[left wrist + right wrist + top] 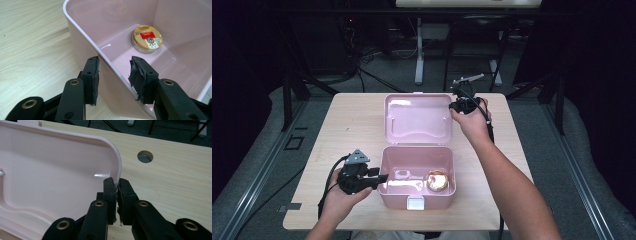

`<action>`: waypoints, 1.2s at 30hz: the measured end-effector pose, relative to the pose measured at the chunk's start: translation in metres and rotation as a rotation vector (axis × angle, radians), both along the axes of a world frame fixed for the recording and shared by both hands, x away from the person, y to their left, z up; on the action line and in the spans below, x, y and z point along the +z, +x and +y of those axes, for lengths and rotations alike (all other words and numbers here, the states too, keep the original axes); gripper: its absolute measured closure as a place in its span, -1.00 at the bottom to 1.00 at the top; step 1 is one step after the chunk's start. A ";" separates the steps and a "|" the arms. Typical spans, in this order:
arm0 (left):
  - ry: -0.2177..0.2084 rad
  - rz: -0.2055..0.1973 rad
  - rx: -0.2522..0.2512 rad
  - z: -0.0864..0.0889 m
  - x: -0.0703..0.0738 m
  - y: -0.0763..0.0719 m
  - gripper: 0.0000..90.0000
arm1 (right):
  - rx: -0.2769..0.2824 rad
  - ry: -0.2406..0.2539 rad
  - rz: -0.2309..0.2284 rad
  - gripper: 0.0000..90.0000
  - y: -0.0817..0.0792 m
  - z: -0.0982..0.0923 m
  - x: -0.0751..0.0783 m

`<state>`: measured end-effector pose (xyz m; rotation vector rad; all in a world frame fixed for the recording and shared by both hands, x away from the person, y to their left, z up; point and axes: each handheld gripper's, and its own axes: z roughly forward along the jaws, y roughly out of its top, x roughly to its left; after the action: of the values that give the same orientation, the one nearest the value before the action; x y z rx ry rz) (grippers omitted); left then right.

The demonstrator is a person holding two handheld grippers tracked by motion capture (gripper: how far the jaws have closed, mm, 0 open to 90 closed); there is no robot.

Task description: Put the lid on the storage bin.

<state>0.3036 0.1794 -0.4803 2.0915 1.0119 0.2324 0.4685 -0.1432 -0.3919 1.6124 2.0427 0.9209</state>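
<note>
A pink plastic box (397, 199) stands open on the wooden table, its lid (418, 120) laid back flat behind it. A round gold tin (437, 180) with a red label lies in the box's right half, also seen as the tin (147, 38) in the left gripper view. My left gripper (113, 75) is open, one jaw outside and one inside the box's left wall (82, 45); from above the left gripper (382, 179) sits at that wall. My right gripper (117, 187) is shut on the lid's right rim (118, 165), and in the high view it is the right gripper (454, 106) at the lid's far right corner.
A white latch (415, 202) sits on the box's front wall. A round cable hole (145, 156) is set in the table right of the lid. Bare wood lies left of the box (347, 125). Table legs and cables stand on the floor beyond the far edge.
</note>
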 end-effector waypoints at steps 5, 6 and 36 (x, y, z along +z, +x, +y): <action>-0.001 -0.001 0.001 0.000 0.000 0.000 0.30 | 0.005 0.006 -0.009 0.91 -0.005 -0.001 0.004; -0.001 0.000 0.002 0.000 0.000 0.000 0.30 | 0.006 0.008 -0.012 0.92 -0.006 -0.001 0.005; -0.039 -0.046 0.051 0.011 0.026 0.032 0.34 | 0.058 0.018 -0.057 0.93 -0.023 0.002 0.016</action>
<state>0.3358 0.1901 -0.4546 2.0185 1.0348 0.2828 0.4454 -0.1415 -0.3758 1.5260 2.0572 0.9972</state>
